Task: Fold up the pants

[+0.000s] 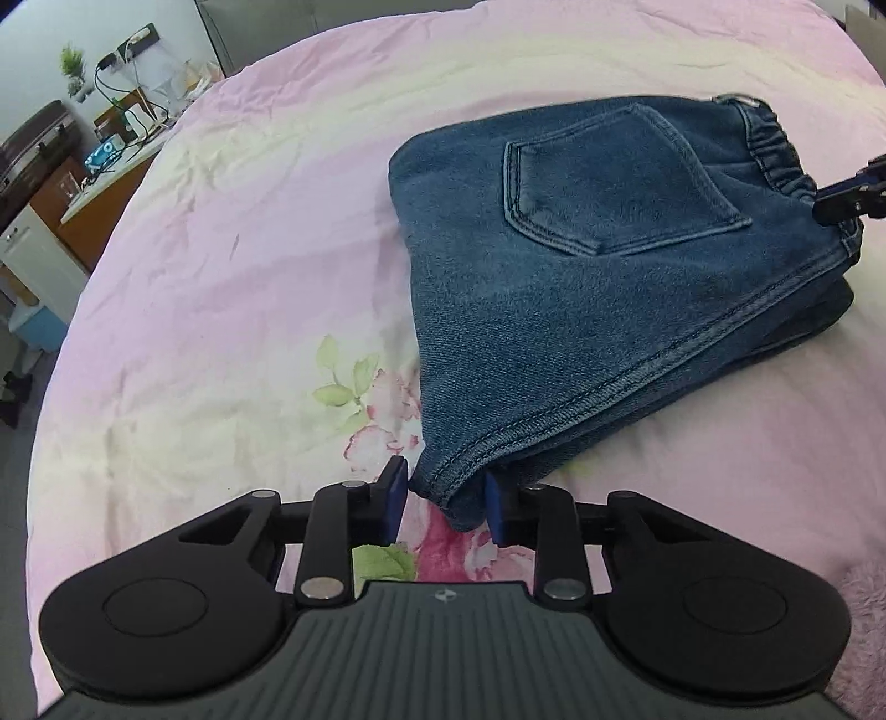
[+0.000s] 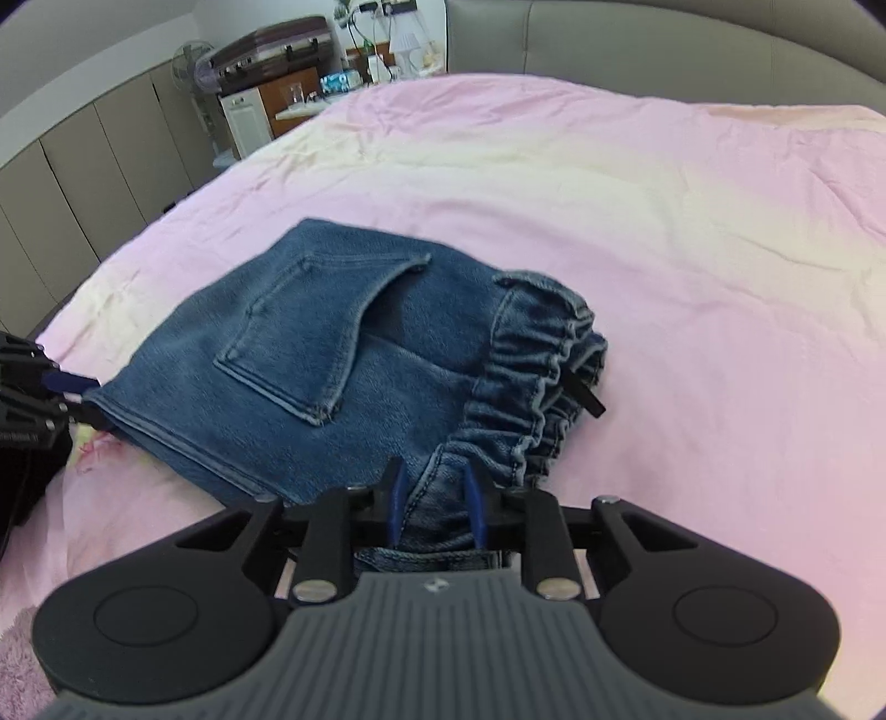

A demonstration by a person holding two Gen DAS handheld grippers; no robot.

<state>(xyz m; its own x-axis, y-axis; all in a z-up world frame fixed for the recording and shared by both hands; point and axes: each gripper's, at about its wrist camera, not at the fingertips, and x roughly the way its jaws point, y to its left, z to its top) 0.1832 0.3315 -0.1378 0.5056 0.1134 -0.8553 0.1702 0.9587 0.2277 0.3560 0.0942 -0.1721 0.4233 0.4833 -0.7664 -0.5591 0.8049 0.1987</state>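
Folded blue denim pants (image 1: 609, 288) lie back pocket up on a pink bed sheet (image 1: 221, 277). My left gripper (image 1: 446, 501) is shut on the near hem corner, and the denim fills the gap between its blue pads. At the right edge, my right gripper (image 1: 847, 194) reaches the elastic waistband. In the right wrist view the pants (image 2: 332, 360) spread to the left. There my right gripper (image 2: 437, 501) is shut on a bunch of waistband denim. My left gripper (image 2: 77, 396) holds the far left corner.
The bed sheet (image 2: 664, 249) stretches wide beyond the pants. A grey headboard (image 2: 664, 50) is at the back. A cabinet with a suitcase (image 2: 271, 44), a fan (image 2: 188, 61) and a cluttered side table (image 1: 111, 160) stand past the bed's left edge. Fluffy pink fabric (image 1: 864, 609) lies near me.
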